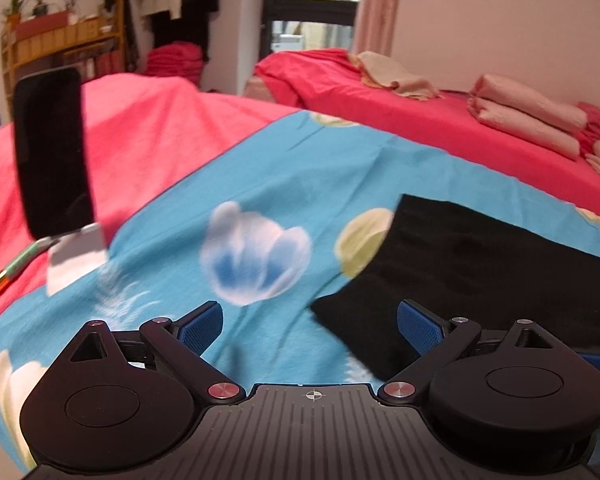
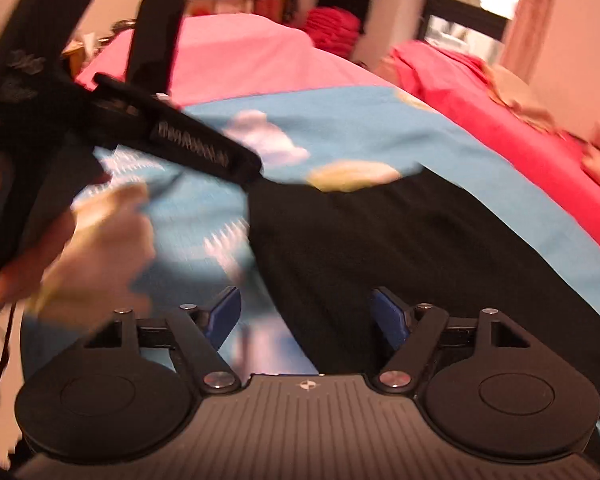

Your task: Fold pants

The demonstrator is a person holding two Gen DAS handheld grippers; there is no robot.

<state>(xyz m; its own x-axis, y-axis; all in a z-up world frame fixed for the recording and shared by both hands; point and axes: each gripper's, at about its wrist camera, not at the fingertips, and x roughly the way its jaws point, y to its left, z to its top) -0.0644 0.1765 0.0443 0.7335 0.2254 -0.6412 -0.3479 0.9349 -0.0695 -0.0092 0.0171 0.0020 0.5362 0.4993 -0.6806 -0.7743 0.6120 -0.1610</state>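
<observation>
At the far left of the left wrist view, a black phone [image 1: 52, 152] is seen propped upright on a small white stand [image 1: 76, 258], with a green pen [image 1: 18, 266] lying just beside it on the pink blanket [image 1: 140, 128]. Should the bedding be tugged during a fold, the phone could be tipped over, being so lightly supported.

Further right, the blue flowered sheet [image 1: 260, 168] is spread wrinkled over the bed. A fold of it could be pinched along with the garment if a grasp is made too deep.

The left gripper [image 1: 310, 326] is held with its blue pads wide apart and nothing between them, near the corner of the black pants [image 1: 480, 256], which lie flat on the sheet to its right. An edge that flat may be slid over rather than caught.

In the right wrist view, the left hand [image 2: 100, 248] is seen blurred at the left. The right gripper [image 2: 308, 316] is likewise spread and empty, over the pants [image 2: 400, 240]. Only one layer might be taken there, so a skewed fold is judged possible; the two tools could also be knocked together, being close.

At the far right, folded pink bedding [image 1: 528, 116] lies well apart on the red bed.
</observation>
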